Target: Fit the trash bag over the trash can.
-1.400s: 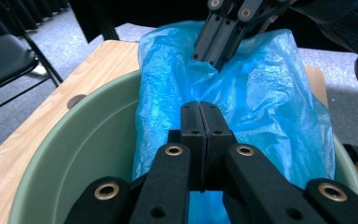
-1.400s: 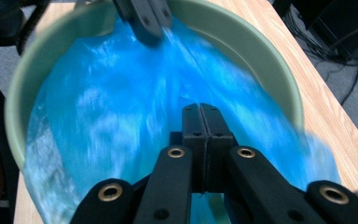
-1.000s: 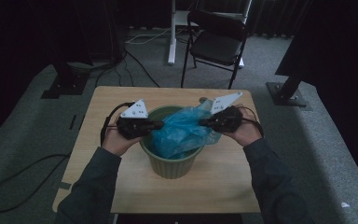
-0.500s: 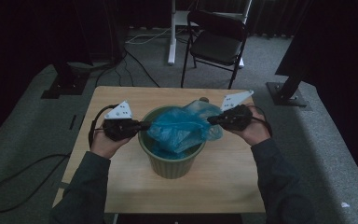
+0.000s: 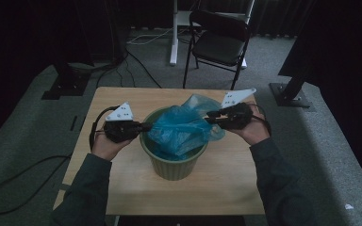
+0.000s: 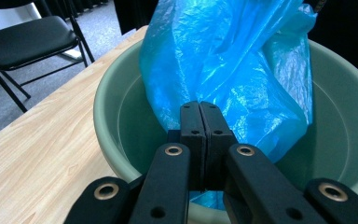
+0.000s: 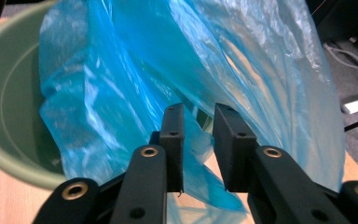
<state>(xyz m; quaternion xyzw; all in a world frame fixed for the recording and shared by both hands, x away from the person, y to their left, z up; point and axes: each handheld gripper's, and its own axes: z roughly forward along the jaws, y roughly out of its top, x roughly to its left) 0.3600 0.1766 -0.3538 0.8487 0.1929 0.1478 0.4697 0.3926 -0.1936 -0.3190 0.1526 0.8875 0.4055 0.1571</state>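
A green round bin (image 5: pixel 174 165) stands mid-table with a crumpled blue plastic bag (image 5: pixel 181 131) in it. My left gripper (image 5: pixel 146 126) sits at the bin's left rim. In the left gripper view its jaws (image 6: pixel 200 106) are pressed together on a fold of the bag (image 6: pixel 223 60) above the bin's wall (image 6: pixel 116 107). My right gripper (image 5: pixel 209 117) is at the right rim, where the bag drapes over the edge. Its jaws (image 7: pixel 196 112) have just been opening and stand parted. The bag (image 7: pixel 135 60) lies loose behind them, untouched by the pads, with the bin (image 7: pixel 4 93) at left.
The wooden table (image 5: pixel 122 188) has bare room in front of the bin and at its corners. Behind it stand a black folding chair (image 5: pixel 219 44) and a white post (image 5: pixel 173 33). Cables run over the grey carpet, and dark stand bases (image 5: pixel 292 94) flank the table.
Both hands have drawn apart to the bin's two sides, spreading the bag across its mouth. The right jaws, earlier closed on the bag, now stand parted.
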